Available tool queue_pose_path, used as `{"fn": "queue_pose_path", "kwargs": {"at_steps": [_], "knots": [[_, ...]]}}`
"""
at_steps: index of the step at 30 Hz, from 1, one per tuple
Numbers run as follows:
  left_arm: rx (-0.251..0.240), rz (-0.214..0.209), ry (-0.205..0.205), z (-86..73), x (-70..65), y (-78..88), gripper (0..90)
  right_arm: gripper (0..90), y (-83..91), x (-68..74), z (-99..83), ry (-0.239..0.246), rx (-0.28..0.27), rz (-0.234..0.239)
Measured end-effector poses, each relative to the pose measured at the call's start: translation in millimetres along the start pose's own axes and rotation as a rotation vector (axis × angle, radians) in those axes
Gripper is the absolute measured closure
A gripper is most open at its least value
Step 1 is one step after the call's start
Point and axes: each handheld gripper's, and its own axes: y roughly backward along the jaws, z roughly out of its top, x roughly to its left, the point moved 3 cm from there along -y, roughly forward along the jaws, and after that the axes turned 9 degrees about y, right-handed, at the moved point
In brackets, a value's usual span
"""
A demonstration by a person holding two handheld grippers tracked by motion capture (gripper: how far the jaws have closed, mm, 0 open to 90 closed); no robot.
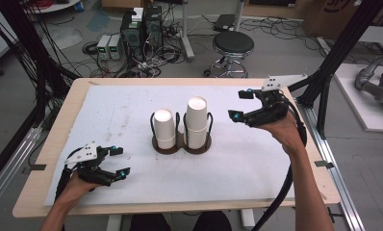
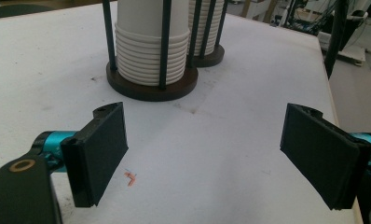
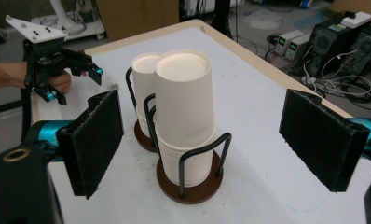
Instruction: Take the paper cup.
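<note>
The high view looks forward and down on the white-covered table from above the person's side, taking in the floor beyond. The left gripper view sits low near the tabletop, facing the cup holder close ahead. The right gripper view looks down from higher up. All three share the cup holder and its two cup stacks.

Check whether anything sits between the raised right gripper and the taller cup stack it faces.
Nothing visible does. The right gripper hangs open beside the taller cup stack, with bare white table cover below. The holder's black wire loops ring only the stack's lower part; the top cup stands clear above them.
</note>
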Motion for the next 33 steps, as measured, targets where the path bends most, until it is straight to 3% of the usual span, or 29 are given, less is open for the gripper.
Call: {"fn": "queue_pose_path", "kwargs": {"at_steps": [5,15,18,21,33], "knots": [[0.002,0.002,-0.002,0.0,0.0,0.1,14.5,14.1,-7.8,-6.5,25.0,0.024,0.058,0.025],[0.001,0.001,0.002,-0.1,0.2,0.0,14.5,14.1,-28.6,-16.1,57.4,0.070,0.174,0.056],[0.001,0.000,0.003,0.0,0.3,0.1,14.5,14.1,-33.8,-17.2,62.1,0.075,0.185,0.070],[0.001,0.000,0.003,0.0,0.3,0.1,14.5,14.1,-45.7,-20.3,70.3,0.091,0.247,0.089],[0.004,-0.002,0.004,0.0,0.5,0.2,14.5,14.2,-73.5,-22.4,85.0,0.131,0.384,0.135]]}}
